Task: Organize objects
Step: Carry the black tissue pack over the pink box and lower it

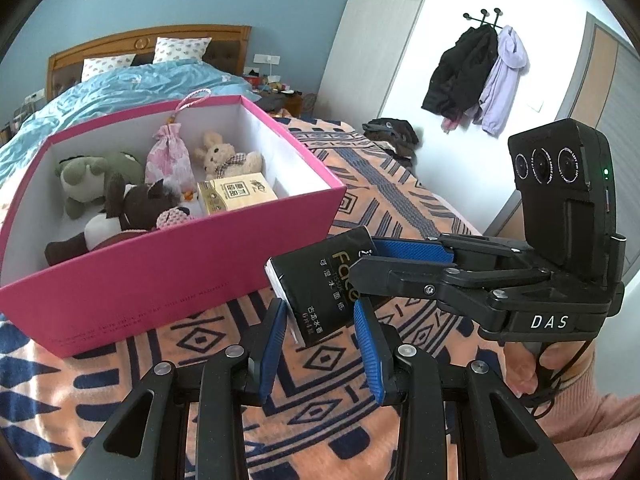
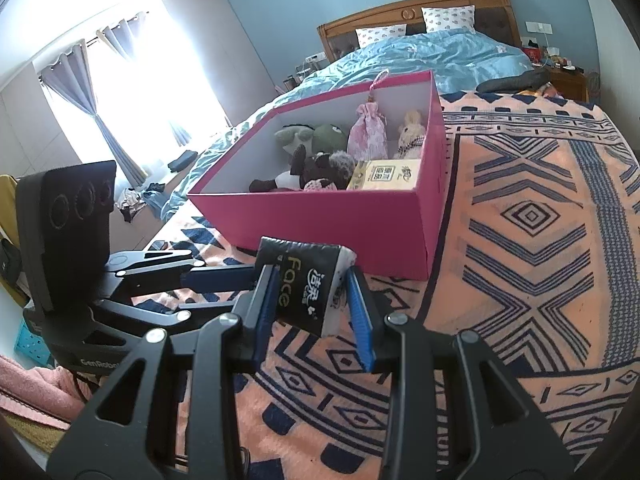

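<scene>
Holding one black tissue pack point(image 1: 320, 284) between both grippers, we are keeping it just above the patterned blanket point(image 1: 400, 208), right in front of the pink box point(image 1: 168, 264). Our left gripper point(image 1: 320, 344) is pinching the pack's near end with its blue pads point(image 1: 370, 354) almost fully closed. Our right gripper point(image 2: 314, 312) is squeezing the same pack point(image 2: 304, 276) across its width, its jaws equally narrow. We are seeing the box sitting open on the bed, with a green plush toy point(image 1: 92, 176), a brown plush toy point(image 1: 136, 204), a pink pouch point(image 1: 168, 156), a beige bunny point(image 1: 224, 156) and a yellow tissue pack point(image 1: 236, 194) lying inside it.
</scene>
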`<state>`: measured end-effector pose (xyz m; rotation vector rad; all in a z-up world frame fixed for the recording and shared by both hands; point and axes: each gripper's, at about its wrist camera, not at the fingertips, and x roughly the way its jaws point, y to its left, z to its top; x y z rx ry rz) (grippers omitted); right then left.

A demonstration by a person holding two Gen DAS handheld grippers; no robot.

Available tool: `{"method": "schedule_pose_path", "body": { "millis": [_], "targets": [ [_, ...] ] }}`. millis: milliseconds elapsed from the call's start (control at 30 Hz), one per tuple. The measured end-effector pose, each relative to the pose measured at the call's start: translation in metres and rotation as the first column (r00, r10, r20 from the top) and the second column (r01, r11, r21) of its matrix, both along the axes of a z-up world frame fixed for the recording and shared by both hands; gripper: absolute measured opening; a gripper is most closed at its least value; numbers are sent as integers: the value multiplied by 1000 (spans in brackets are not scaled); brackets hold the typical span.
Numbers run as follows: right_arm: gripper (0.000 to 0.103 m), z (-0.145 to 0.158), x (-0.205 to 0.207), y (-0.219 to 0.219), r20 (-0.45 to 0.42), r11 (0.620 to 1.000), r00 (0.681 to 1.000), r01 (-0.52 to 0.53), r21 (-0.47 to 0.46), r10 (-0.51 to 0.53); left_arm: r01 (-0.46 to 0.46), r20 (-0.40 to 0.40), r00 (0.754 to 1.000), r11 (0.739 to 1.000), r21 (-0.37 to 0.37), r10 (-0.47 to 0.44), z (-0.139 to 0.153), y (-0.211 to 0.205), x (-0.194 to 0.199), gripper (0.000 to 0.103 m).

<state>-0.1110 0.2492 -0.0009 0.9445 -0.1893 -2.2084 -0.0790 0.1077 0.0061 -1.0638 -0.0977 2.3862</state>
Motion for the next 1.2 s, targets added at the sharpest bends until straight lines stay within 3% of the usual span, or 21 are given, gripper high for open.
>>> {"method": "schedule_pose_path", "body": {
  "millis": [1200],
  "targets": [
    [38,29,-16,-5,-84,1000,996,-6,-2,6,-27,-70,997,1000,-7,26,25,-5,-22,35]
  ]
}}
